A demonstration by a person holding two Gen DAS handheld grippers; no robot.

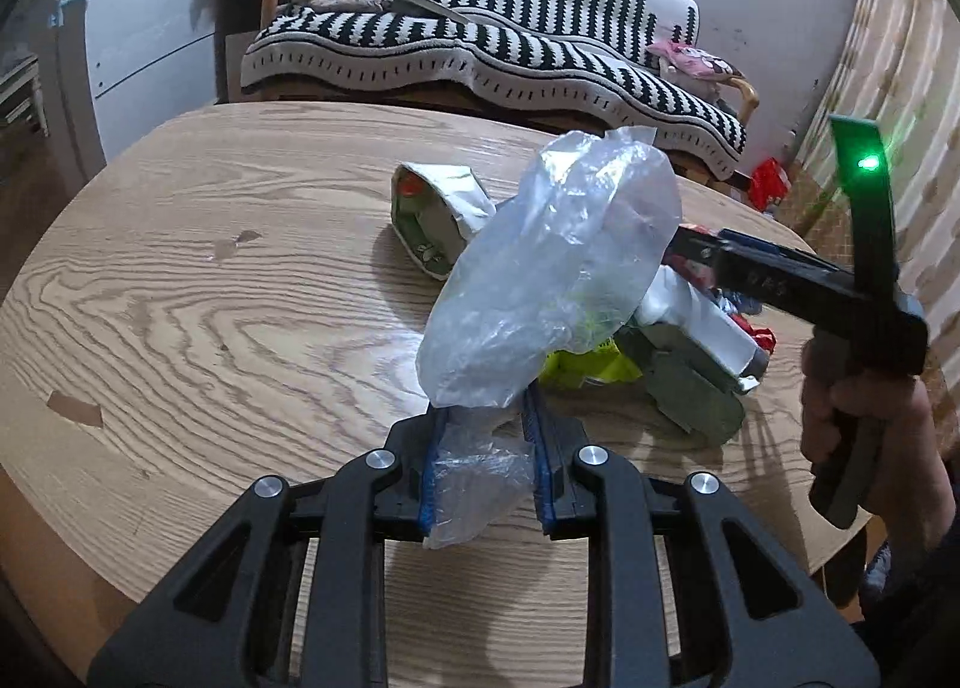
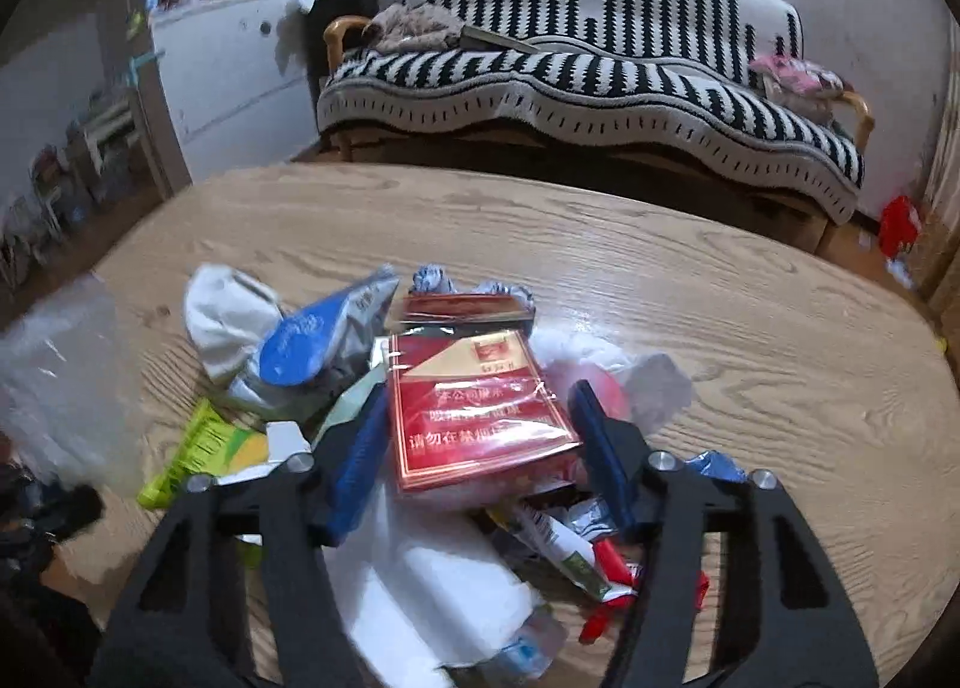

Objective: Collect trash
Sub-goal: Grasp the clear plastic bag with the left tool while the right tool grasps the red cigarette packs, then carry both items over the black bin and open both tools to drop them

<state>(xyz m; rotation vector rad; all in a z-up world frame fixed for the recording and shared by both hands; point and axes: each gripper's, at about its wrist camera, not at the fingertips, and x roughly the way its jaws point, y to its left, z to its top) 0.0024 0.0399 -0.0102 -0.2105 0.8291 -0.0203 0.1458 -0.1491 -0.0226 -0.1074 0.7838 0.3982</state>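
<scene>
- The left gripper (image 1: 485,451) is pinching a clear plastic bag (image 1: 552,268) between its blue pads, jaws nearly closed on the crumpled neck; the bag is billowing up above the fingers and hanging a little below them.
- The right gripper (image 2: 480,442) is standing with its jaws partly open around a red cigarette pack (image 2: 474,406); the pack is lying between the blue pads, the left pad looking to be at its edge, a gap showing on the right.
- Only the right wrist view is showing the pack's face: gold Chinese characters on red, blurred, including a "please do not" warning line. A second red pack (image 2: 465,308) is lying just behind it.
- That same view is showing a blue and silver pouch (image 2: 324,346), a yellow-green wrapper (image 2: 198,448) and white paper (image 2: 420,580) heaped under the jaws.
- Only the left wrist view is showing the person's hand (image 1: 864,418) gripping the right tool's handle, a green light glowing above it, and a folded carton (image 1: 432,220) lying apart from the heap.
- Everything is resting on a wooden table (image 1: 210,298); a sofa with a black and white striped cover (image 2: 600,75) is standing behind.
</scene>
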